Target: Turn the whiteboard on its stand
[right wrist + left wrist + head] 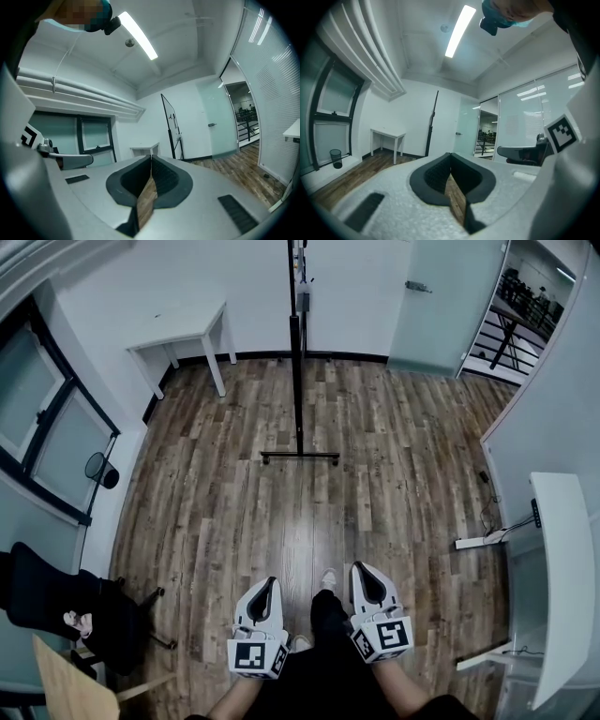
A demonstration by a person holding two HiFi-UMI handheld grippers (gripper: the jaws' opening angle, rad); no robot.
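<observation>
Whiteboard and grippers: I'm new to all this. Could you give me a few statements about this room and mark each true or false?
1. The whiteboard is seen edge-on in the head view. True.
2. The left gripper is clamped on the whiteboard. False: its jaws are together on nothing, well short of the board.
3. The right gripper is shut and empty. True.
4. The small white table stands right of the whiteboard in the head view. False: it stands to the board's left.
</observation>
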